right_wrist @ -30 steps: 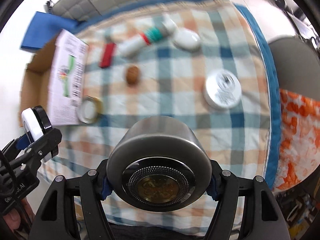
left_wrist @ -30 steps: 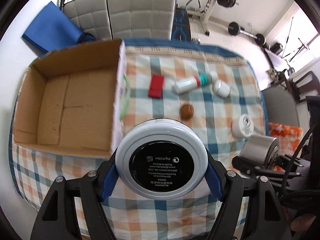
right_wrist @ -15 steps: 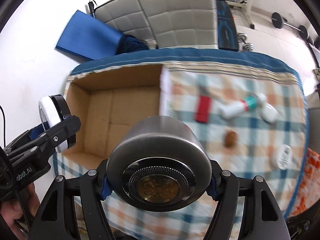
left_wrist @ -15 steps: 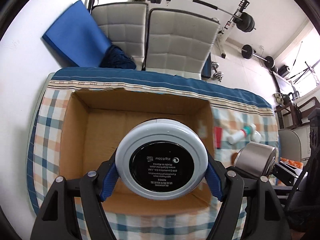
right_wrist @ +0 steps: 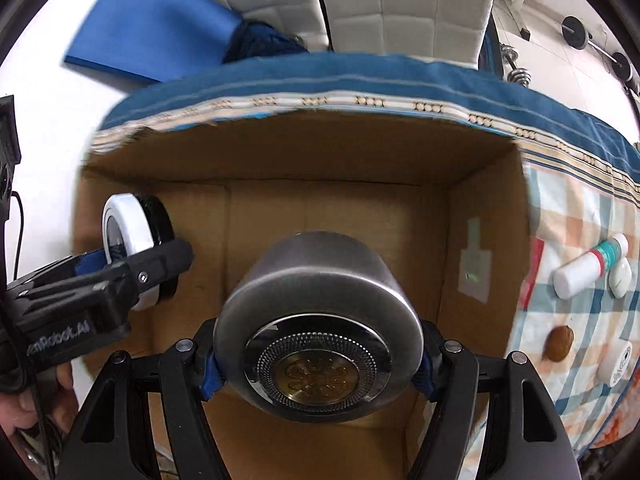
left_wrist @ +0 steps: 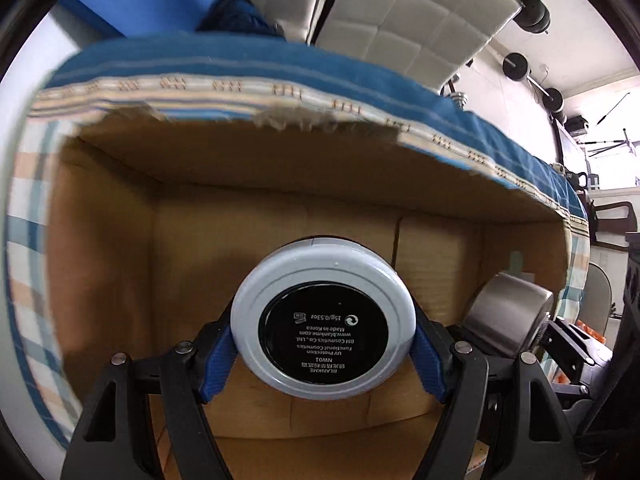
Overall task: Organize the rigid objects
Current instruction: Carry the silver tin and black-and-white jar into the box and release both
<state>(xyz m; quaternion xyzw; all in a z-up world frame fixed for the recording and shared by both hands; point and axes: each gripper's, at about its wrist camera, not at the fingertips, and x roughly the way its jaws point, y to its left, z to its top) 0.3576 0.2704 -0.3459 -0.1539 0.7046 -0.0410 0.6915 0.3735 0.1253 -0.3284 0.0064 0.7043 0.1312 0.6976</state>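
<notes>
Home gym room, barbell weights [left_wrist: 516, 67], padded chairs [right_wrist: 404, 4]

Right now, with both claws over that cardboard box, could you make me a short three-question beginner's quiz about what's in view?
1. True or false: the left claw grips a round white cosmetic compact.
2. What does the right claw hold? A) walnut B) metal tin C) red block
3. Fill in: both items hang above the open ____.

Key:
1. True.
2. B, the metal tin; the walnut lies on the checked cloth.
3. Cardboard box.
</notes>
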